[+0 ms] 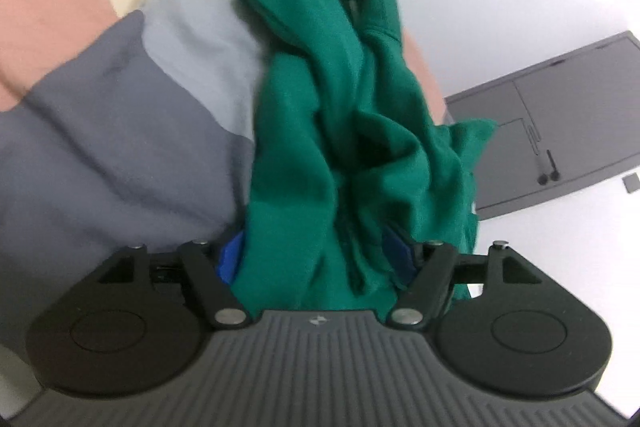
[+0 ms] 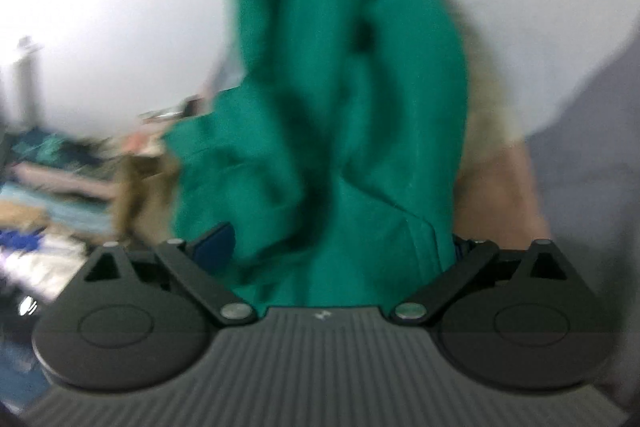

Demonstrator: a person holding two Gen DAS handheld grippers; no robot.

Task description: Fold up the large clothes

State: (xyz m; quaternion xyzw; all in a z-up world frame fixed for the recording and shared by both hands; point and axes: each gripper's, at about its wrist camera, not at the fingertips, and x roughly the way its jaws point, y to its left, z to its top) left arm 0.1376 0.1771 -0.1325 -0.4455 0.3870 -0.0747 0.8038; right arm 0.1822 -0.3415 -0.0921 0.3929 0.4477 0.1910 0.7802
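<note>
Left gripper (image 1: pixel 316 259): clamped on bunched green garment (image 1: pixel 344 115).
Right gripper (image 2: pixel 332 247): clamped on the same green garment (image 2: pixel 340 87), blurred.

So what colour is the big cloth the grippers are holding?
The cloth is plain dark green. It shows sharpest in the left wrist view.

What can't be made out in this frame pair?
- Left wrist view: the left gripper has its fingertips buried in the bunched green garment; the pinch point is hidden.
- Right wrist view: motion blur smears the green garment; the right gripper has its jaws covered by cloth too.
- Both views: the garment type is unreadable while crumpled.
- Right wrist view: the clutter at left is too blurred to identify.
</note>
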